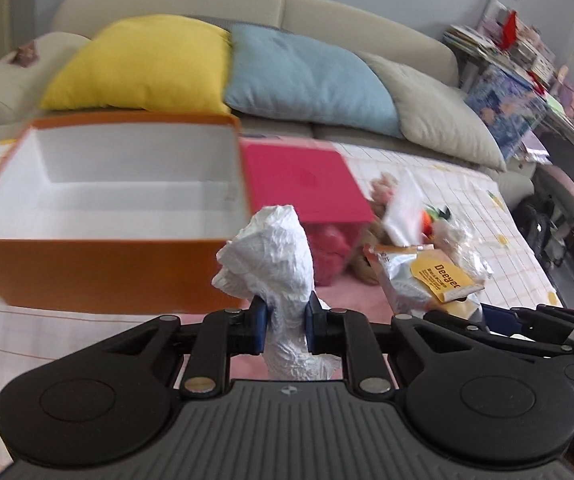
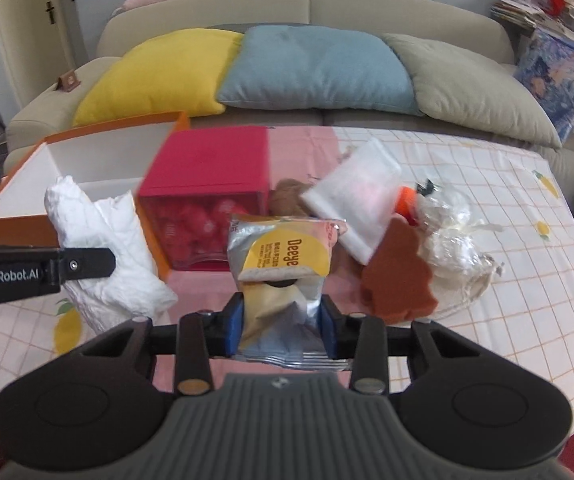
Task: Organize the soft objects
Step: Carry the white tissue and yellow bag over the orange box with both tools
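Left gripper [image 1: 285, 316]: it is pinching the crumpled white bag [image 1: 271, 256] between its blue pads, jaws drawn narrow around the bag's waist, with the puffed top standing above the fingers.
Right gripper [image 2: 281, 322]: it is clamping the foil snack pouch [image 2: 283, 260] at its lower end, jaws closed in on the crinkled silver film, with the yellow label facing up.
White bag, place: it is hanging in the air just in front of the orange box [image 1: 99, 216], near that box's right front corner and not yet over the opening.
Pouch, place: it is sitting to the right of the orange box, in front of the red box [image 2: 211, 184] that stands beside it.
Handling, bag: I'm reading it as very light, thin and crushable; it is likely to spring open when let go, so the mid-body pinch looks sensible.
Handling, pouch: it is looking slick, springy and light; gripping across a gathered fold should slip less than flat film, and squeezing hard may crush what's inside.
Orange box: it is standing open, white inside, nothing showing in it.
Remaining pile: the brown sponge [image 2: 397, 272], clear plastic bag [image 2: 453, 232] and frosted white packet [image 2: 357, 196] are waiting further right of the orange box, beyond the red one.
Risk: the bag could be snagging on the orange box's rim.
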### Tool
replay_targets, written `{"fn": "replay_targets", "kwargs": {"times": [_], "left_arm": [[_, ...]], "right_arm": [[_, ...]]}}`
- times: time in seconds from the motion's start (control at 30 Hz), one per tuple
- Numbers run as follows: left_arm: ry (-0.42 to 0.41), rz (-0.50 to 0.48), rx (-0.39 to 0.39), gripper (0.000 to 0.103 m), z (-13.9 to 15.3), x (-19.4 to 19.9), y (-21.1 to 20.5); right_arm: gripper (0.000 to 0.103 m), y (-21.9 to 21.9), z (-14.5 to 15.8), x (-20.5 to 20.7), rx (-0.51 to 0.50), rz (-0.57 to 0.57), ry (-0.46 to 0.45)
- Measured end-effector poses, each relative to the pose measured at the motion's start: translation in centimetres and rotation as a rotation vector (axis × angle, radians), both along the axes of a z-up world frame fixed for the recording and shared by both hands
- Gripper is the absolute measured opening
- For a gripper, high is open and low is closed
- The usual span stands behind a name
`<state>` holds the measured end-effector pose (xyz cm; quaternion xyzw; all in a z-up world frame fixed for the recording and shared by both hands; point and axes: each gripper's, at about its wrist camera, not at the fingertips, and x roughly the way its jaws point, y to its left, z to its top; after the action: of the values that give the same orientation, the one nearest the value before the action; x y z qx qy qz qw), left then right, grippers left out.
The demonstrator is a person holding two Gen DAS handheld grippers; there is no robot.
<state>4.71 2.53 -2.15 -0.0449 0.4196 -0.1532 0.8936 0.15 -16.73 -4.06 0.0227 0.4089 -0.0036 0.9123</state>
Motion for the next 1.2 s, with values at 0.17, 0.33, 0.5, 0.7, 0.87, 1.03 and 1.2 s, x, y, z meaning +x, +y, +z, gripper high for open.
{"fn": "replay_targets", "kwargs": {"times": [0.17, 0.33, 0.5, 0.7, 0.87, 1.03, 1.2], "left_arm": [[-0.072, 0.079, -0.003, 0.02, 2.6, -0.3, 3.6], [-0.139, 0.152, 0.038, 0.02, 4.8, 1.2, 6.4], [-0.148, 0.197, 0.103, 0.02, 5.7, 4.1, 8.3], [-0.09, 0.235, 0.135, 0.02, 4.1, 8.2, 10.5], [-0.047, 0.23, 0.094, 0.02, 2.5, 9.4, 12.4], [-0.041, 0.229, 0.055, 0.021, 1.8, 7.9, 13.2], [-0.054, 0.255, 0.035, 0.021, 1.3, 8.9, 13.8]], "right_arm": [[0.038, 3.3, 2.5, 0.6, 0.02, 0.093, -0.057], [0.038, 6.9, 5.0, 3.0, 0.031, 0.197, -0.115], [0.037, 10.3, 6.4, 6.0, 0.039, 0.269, -0.14], [0.0, 13.6, 6.5, 10.1, 0.04, 0.318, -0.136], [0.0, 15.3, 5.9, 14.0, 0.025, 0.333, -0.09], [0.0, 14.5, 4.2, 13.6, 0.047, 0.344, -0.028], [0.02, 13.1, 1.1, 11.4, 0.083, 0.282, 0.036]]}}
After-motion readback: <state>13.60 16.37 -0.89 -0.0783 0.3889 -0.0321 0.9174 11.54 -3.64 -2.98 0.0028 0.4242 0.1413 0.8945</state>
